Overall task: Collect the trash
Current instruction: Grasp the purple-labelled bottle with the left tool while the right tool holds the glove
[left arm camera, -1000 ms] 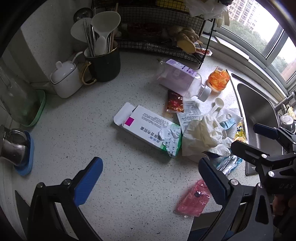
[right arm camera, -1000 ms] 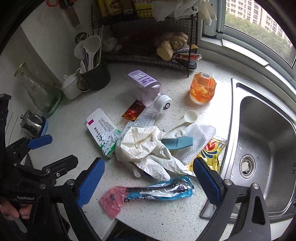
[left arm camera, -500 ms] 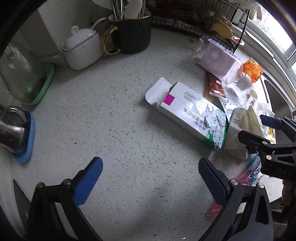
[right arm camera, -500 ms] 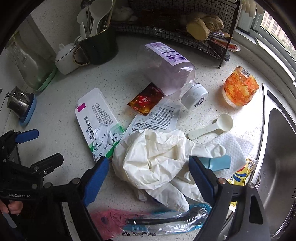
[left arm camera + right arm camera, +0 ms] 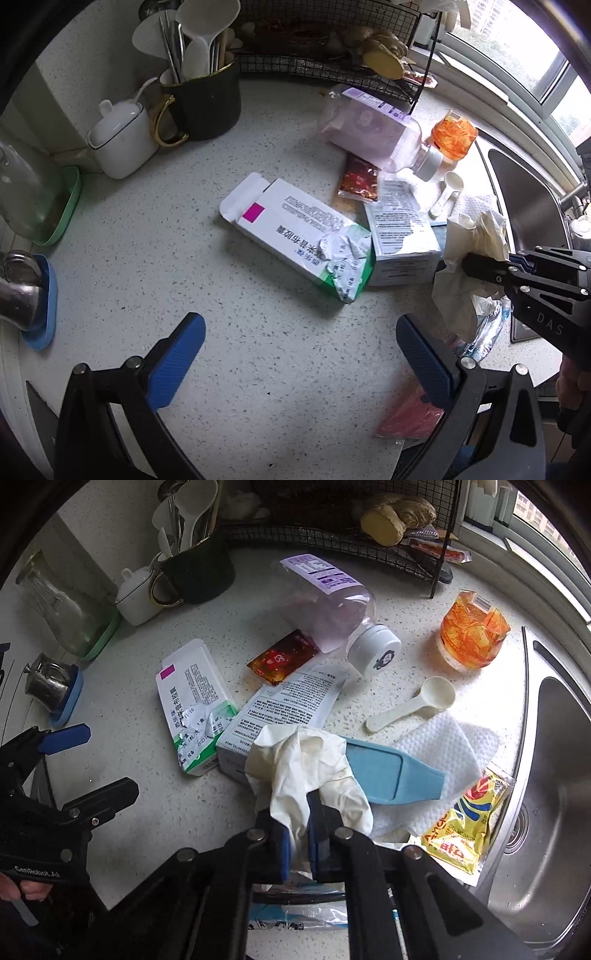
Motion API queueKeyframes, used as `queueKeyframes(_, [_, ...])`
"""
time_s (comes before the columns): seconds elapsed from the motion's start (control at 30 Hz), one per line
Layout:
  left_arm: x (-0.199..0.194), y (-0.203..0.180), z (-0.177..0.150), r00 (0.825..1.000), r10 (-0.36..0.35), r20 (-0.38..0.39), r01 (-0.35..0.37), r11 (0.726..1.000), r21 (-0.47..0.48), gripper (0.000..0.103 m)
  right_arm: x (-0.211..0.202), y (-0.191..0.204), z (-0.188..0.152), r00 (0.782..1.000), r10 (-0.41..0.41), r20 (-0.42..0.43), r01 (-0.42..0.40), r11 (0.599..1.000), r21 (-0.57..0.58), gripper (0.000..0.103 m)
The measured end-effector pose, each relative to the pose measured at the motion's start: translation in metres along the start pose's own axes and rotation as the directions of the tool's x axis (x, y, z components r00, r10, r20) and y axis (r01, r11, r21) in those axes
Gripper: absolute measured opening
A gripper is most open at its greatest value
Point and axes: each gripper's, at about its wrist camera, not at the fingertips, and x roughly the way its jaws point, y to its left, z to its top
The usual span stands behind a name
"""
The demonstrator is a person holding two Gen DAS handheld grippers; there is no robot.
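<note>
My right gripper [image 5: 298, 829] is shut on a crumpled white rubber glove [image 5: 303, 760] and holds it just above the counter; the glove also shows in the left wrist view [image 5: 469, 258]. My left gripper [image 5: 295, 354] is open and empty over bare counter, in front of a torn medicine box [image 5: 299, 236]. Other trash on the counter: a printed leaflet on a box [image 5: 291, 701], a red sauce packet [image 5: 282, 657], a tipped plastic bottle [image 5: 325, 602], a yellow packet [image 5: 465, 827] and a plastic-wrapped item [image 5: 295, 915].
A steel sink [image 5: 554, 775] lies at the right. A blue scoop [image 5: 388, 771], a white paper towel [image 5: 447, 749], a white spoon [image 5: 417, 701] and an orange cup [image 5: 472, 635] lie nearby. A dark utensil mug [image 5: 203, 99], a white pot [image 5: 122, 136] and a wire rack [image 5: 332, 62] stand at the back.
My right gripper has closed on the white glove and lifted it, uncovering the blue scoop. My left gripper has shifted a little and stays open.
</note>
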Motion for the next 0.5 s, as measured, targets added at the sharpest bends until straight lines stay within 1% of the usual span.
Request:
queueKeyframes(0.1, [-0.009, -0.016, 0.005, 1.000, -0.022, 0.017, 0.022, 0.999, 0.034, 0.103, -0.030, -0.015, -0.006, 0.998, -0.013, 0.058, 0.011, 0.999, 0.036, 0.006])
queueKeyframes(0.13, [-0.011, -0.023, 0.009, 0.999, -0.030, 0.024, 0.029, 0.998, 0.047, 0.103, -0.043, -0.016, -0.013, 0.997, -0.016, 0.080, 0.012, 0.999, 0.052, 0.006])
queueKeyframes(0.23, [-0.021, -0.038, 0.019, 0.997, -0.048, 0.056, 0.043, 0.995, 0.086, 0.103, -0.071, -0.032, -0.018, 0.991, -0.043, 0.126, 0.030, 0.994, 0.102, 0.006])
queueKeyframes(0.27, [-0.024, -0.042, 0.024, 0.996, -0.053, 0.067, 0.047, 0.994, 0.096, 0.103, -0.081, -0.041, -0.019, 0.989, -0.057, 0.140, 0.041, 0.992, 0.116, 0.005])
queueKeyframes(0.37, [-0.031, -0.053, 0.044, 0.993, -0.069, 0.094, 0.056, 0.990, 0.132, 0.103, -0.101, -0.049, -0.029, 0.977, -0.107, 0.182, 0.079, 0.985, 0.157, 0.005])
queueKeyframes(0.5, [-0.032, -0.068, 0.076, 0.991, -0.067, 0.118, 0.042, 0.979, 0.201, 0.103, -0.120, -0.068, -0.040, 0.962, -0.170, 0.213, 0.121, 0.966, 0.227, 0.005])
